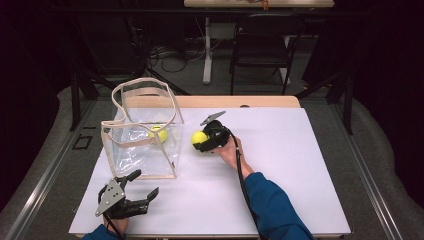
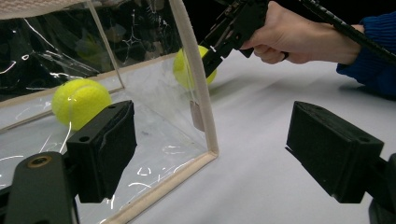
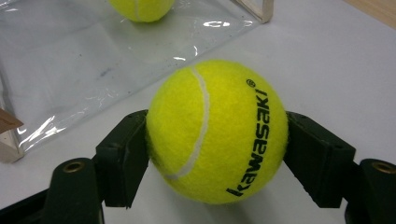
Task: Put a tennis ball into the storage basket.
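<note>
A clear plastic tote bag (image 1: 145, 131) with beige trim stands on the white table, and one yellow tennis ball (image 1: 158, 134) (image 2: 80, 102) (image 3: 140, 8) lies inside it. Just right of the bag, my right gripper (image 1: 202, 141) (image 3: 217, 140) is shut on a second tennis ball (image 1: 199, 137) (image 3: 216, 130) (image 2: 183, 70) marked "kawasaki", its two jaws pressing the ball's sides low over the table. My left gripper (image 1: 139, 186) (image 2: 212, 149) stands open near the front left edge, its jaws apart and holding nothing, pointed at the bag's near corner (image 2: 211, 151).
The white table (image 1: 280, 165) stretches open to the right and front of the bag. Beyond its wooden far edge (image 1: 240, 101) stand a black chair (image 1: 260, 50) and a table leg (image 1: 207, 50) on a dark floor with cables.
</note>
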Demonstrator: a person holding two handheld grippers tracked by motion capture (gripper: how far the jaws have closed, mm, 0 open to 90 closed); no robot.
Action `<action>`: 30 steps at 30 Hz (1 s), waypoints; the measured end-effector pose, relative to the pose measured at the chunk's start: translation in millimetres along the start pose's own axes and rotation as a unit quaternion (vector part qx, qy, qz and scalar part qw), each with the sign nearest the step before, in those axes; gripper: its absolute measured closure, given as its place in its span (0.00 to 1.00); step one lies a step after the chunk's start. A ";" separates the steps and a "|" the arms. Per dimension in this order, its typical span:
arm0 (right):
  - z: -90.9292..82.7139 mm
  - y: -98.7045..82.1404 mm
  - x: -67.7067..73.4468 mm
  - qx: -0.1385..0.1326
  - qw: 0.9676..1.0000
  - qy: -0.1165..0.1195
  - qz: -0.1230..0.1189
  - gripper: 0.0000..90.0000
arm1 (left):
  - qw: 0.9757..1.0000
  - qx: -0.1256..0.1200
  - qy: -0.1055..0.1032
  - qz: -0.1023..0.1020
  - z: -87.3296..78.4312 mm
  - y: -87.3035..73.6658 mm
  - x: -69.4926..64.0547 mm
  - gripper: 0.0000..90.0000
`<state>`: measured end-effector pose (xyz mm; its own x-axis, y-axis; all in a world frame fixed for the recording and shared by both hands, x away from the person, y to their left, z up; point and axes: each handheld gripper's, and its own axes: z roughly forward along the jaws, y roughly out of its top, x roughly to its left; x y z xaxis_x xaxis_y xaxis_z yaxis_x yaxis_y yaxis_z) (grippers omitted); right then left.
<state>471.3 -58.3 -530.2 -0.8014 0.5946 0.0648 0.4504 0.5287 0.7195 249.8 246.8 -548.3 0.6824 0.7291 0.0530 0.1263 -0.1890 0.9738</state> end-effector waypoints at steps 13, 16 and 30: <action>-11.9 3.8 4.5 -0.005 1.000 -0.003 -0.008 0.29 | 1.000 0.001 0.003 0.001 -1.0 0.0 -0.7 0.18; -13.1 3.6 5.0 -0.003 1.000 -0.002 -0.009 0.29 | 1.000 0.001 0.003 0.001 -0.8 0.3 -0.9 0.18; -27.4 3.1 8.6 -0.009 1.000 -0.002 -0.015 0.30 | 1.000 0.004 0.002 0.003 0.8 0.6 -1.0 0.18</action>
<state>455.1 -68.2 -508.4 -0.8126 0.5815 0.0393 0.4190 0.5361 0.7328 249.8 245.5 -547.9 0.6797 0.7310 0.0604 0.1270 -0.1984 0.9719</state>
